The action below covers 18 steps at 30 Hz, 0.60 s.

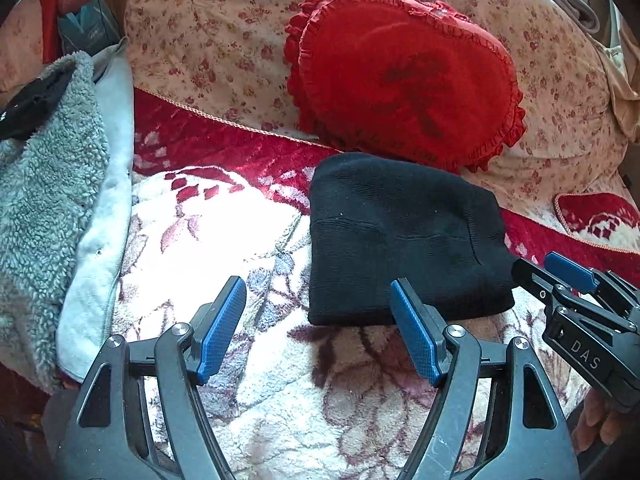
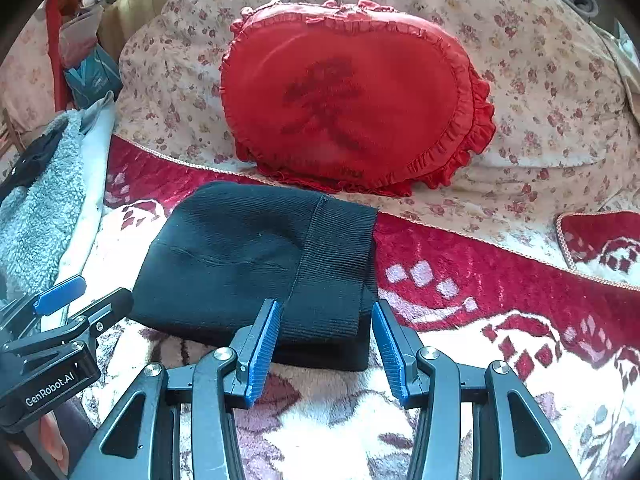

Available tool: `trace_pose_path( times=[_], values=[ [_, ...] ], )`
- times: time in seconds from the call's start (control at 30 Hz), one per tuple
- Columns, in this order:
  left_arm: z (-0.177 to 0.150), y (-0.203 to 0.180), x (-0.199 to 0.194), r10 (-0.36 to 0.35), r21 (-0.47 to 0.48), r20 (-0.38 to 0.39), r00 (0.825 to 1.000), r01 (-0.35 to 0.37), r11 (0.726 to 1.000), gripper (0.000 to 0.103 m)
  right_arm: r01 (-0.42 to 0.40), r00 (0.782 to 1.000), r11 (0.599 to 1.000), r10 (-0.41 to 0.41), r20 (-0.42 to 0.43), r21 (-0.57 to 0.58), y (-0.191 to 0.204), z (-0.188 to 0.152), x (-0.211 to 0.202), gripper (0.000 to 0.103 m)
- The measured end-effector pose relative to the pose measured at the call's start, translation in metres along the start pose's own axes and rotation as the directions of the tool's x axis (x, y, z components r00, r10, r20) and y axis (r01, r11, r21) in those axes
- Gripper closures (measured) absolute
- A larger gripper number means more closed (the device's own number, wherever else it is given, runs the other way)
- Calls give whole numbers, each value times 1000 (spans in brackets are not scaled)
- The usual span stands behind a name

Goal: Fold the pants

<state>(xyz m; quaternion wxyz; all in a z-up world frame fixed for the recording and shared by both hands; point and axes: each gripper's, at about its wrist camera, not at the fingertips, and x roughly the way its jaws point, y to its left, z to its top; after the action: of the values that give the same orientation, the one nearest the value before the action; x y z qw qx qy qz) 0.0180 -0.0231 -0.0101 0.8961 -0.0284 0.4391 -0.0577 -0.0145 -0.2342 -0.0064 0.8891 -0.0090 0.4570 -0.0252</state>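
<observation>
Left gripper (image 1: 318, 328): nearest the lens, black linkage with blue ribbed pads, jaws spread wide and holding nothing — the right-hand pad overlaps the near edge of the bundle in view; contact cannot be told.
Right gripper (image 2: 324, 346): jaws parted wide, empty; the near right corner of the bundle shows in the gap between the pads, but no pinch on the cloth shows.
Folded black ribbed-knit pants (image 2: 256, 268): a compact, stacked rectangle lying flat on the white-and-red floral plush blanket (image 2: 360, 432), ribbed waistband layer on top at the right; the fold looks finished or nearly so.
Risk: either pad could snag the top layer and drag it open if a gripper moves off low across the bundle; a nudge at the near edge could skew the stack.
Open room: bare blanket to the left of the bundle and in front of it, more to the right.
Edges: grey fleece garment (image 1: 44, 208) piled at the left side, well apart.
Far: red heart-shaped frilled cushion (image 2: 352, 100) just behind the bundle, leaning on a beige flower-print pillow (image 1: 208, 40) — little room that way.
</observation>
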Motion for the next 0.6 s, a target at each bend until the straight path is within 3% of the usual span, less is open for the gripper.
trace_pose_path(
  times=[0.6],
  values=[
    [-7,-10,-15,3,33,26,1000,-4,999,29,0,1000,1000,-1,20,11,2,-6,-15,57]
  ],
)
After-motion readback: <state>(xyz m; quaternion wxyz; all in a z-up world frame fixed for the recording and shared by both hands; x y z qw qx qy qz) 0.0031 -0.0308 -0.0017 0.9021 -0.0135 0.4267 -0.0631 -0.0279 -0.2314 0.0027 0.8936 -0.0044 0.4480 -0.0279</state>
